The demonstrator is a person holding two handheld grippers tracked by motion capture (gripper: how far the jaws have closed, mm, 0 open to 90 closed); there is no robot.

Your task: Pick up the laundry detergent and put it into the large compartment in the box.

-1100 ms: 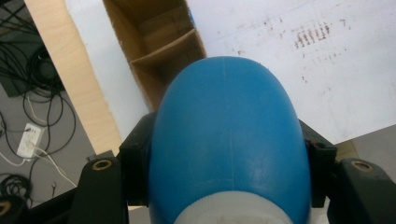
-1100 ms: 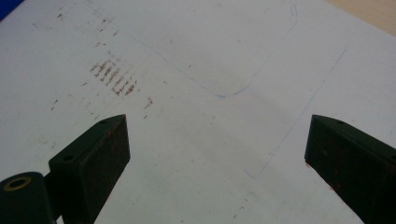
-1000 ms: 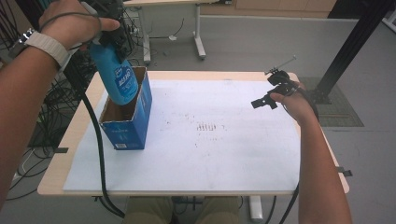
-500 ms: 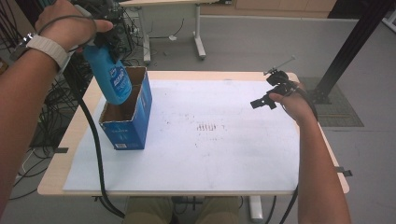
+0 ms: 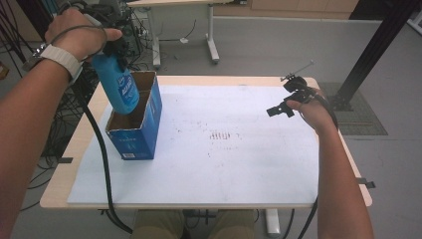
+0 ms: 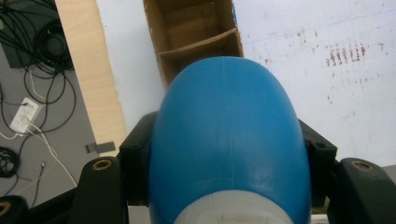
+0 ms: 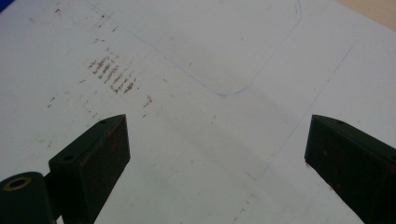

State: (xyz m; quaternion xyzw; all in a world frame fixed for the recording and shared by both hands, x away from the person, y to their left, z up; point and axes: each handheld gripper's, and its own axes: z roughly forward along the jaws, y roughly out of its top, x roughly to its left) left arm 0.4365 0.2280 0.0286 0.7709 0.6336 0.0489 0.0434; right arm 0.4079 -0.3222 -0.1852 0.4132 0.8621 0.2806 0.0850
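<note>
Blue bottle [image 5: 121,88] held tilted over an open cardboard box [image 5: 135,130] by the left hand-held gripper [image 5: 115,46].

The left hand-held gripper is clamped on the bottle near its white cap end, one black jaw on each side, as the left gripper view shows. The bottle's rounded base points down into the box's open top. The blue-sided box has a cardboard divider [image 6: 198,44] inside making 2 compartments, and stands on the white sheet [image 5: 224,164] covering the surface, near its left edge. Well to the right of the box, the right hand-held gripper [image 5: 279,110] hovers over the sheet, jaws spread wide with nothing between them.
</note>
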